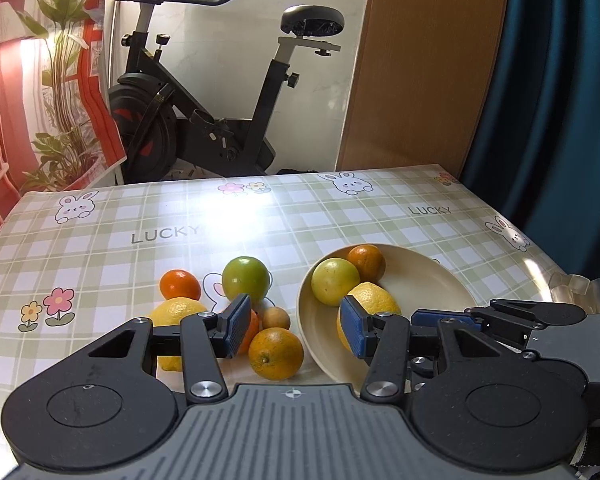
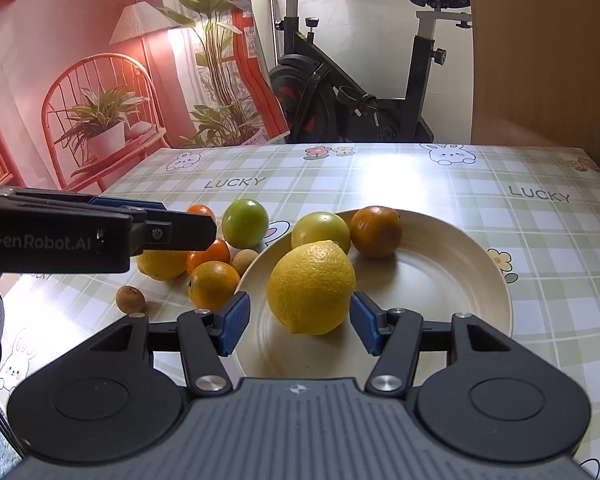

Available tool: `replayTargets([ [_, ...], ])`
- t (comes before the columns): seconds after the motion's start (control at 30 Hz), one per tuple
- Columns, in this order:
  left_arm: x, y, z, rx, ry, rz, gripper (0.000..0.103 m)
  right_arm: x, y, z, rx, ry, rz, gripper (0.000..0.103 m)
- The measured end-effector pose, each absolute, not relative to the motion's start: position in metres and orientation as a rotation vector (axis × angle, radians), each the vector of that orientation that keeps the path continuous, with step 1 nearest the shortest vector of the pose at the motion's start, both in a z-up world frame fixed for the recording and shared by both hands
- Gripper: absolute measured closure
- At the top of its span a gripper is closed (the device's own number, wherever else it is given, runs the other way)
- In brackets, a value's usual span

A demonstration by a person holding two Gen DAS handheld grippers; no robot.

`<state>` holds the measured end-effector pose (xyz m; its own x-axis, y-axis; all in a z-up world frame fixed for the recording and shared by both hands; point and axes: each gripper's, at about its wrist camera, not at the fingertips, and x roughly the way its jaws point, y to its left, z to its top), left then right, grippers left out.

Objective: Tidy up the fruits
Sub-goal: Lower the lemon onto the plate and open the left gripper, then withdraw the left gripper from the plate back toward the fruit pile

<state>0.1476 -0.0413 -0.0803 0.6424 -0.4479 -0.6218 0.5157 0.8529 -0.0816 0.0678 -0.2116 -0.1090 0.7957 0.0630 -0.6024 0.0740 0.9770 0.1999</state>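
A cream plate [image 2: 452,280] holds a large lemon [image 2: 311,286], a yellow-green fruit [image 2: 321,231] and an orange [image 2: 376,231]. My right gripper [image 2: 300,328] is open at the plate's near side. The lemon lies just ahead of its blue pads, with a gap showing on the left side. Left of the plate, a green fruit [image 1: 246,278], a small orange [image 1: 180,284], a lemon [image 1: 176,312], an orange [image 1: 276,354] and a small brown fruit [image 1: 276,317] lie loose on the table. My left gripper [image 1: 294,330] hovers open above this group, holding nothing.
The table carries a green checked cloth [image 1: 340,220] with rabbits and "LUCKY" print. Another small brown fruit [image 2: 131,299] lies near the left edge. An exercise bike [image 1: 204,120] stands beyond the far edge. A wooden panel [image 1: 428,80] and a blue curtain [image 1: 560,120] stand to the right.
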Motion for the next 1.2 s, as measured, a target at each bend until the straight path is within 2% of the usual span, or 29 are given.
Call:
replayTargets([
  [0.7,0.143,0.031,-0.067,0.051,0.646,-0.45,0.051,0.075,-0.179,-0.094,0.146,0.623,0.09,0.044],
  [1.2,0.152,0.034,-0.08,0.047,0.672,-0.462,0.051,0.107,-0.152,-0.107,0.021,0.653,0.189,0.049],
])
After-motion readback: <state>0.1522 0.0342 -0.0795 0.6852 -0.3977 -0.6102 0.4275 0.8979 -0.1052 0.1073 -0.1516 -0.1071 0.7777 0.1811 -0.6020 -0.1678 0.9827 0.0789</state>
